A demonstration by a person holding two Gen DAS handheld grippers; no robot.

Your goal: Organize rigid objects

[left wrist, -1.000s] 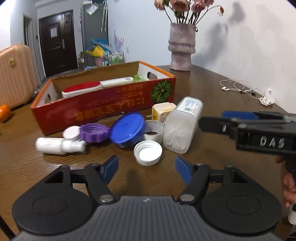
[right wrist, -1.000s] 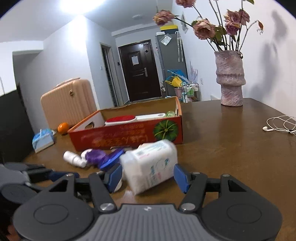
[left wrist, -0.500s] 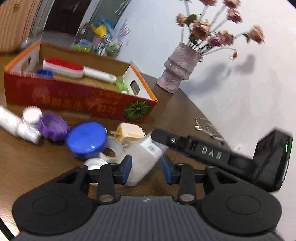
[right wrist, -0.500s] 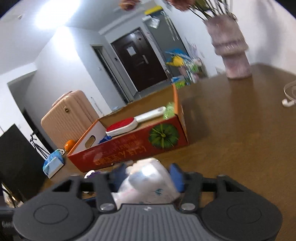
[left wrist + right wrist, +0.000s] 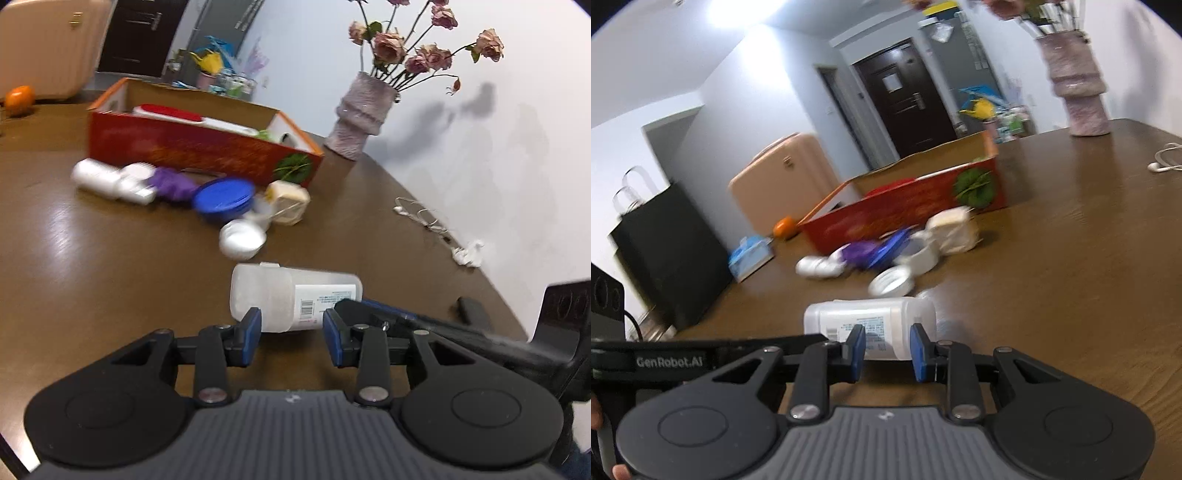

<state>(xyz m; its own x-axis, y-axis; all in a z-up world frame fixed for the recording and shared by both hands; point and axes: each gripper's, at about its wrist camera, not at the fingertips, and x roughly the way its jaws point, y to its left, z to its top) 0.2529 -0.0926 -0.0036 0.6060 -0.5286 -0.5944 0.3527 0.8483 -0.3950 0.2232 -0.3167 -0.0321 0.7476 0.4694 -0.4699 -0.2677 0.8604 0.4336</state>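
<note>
A translucent white plastic bottle [image 5: 291, 295] with a barcode label is held lying sideways above the brown table, seen also in the right wrist view [image 5: 871, 325]. My right gripper [image 5: 887, 350] is shut on its labelled middle. My left gripper [image 5: 291, 334] has its blue pads on either side of the bottle's cap end, and I cannot tell whether they press it. A red cardboard box [image 5: 207, 147] holding a red and white brush [image 5: 184, 116] stands further back.
Before the box lie a white bottle [image 5: 107, 179], a purple lid [image 5: 171, 182], a blue lid [image 5: 223, 197], a white cap [image 5: 242, 240] and a cream block [image 5: 288, 201]. A vase of flowers [image 5: 360, 118] and white earphones [image 5: 417, 214] are to the right.
My right gripper closed on the translucent bottle and pulled it away from the pile towards me. My left gripper narrowed and came up around the bottle's other end.
</note>
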